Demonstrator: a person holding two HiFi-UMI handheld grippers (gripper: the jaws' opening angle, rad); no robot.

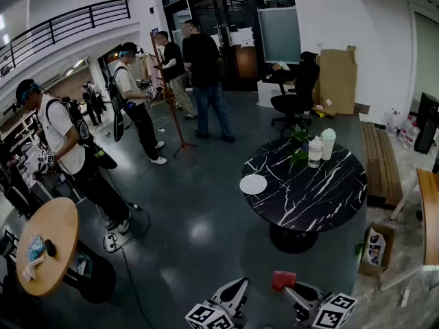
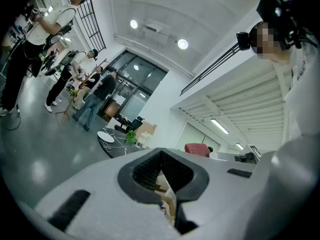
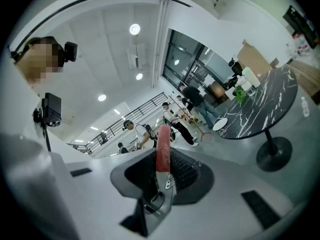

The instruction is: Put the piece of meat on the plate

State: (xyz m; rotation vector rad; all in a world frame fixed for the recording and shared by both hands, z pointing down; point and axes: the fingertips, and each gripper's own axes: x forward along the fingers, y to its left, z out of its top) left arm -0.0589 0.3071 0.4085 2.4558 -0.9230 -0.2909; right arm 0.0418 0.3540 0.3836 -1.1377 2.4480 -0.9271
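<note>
R gripper is clamped on the meat, slab edge-up, L gripper shut & empty, while the plate waits just left of 12 o'clock on the table, well apart.

Red meat, white plate (black white-veined table).

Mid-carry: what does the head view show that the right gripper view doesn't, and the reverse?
Head view only: the round wooden side table at left and the left gripper. Right gripper view only: the right gripper's jaws closed on both faces of the flat red piece of meat, plus round ceiling lights. Both: the meat, the round black marble table and the round white plate on it.
</note>
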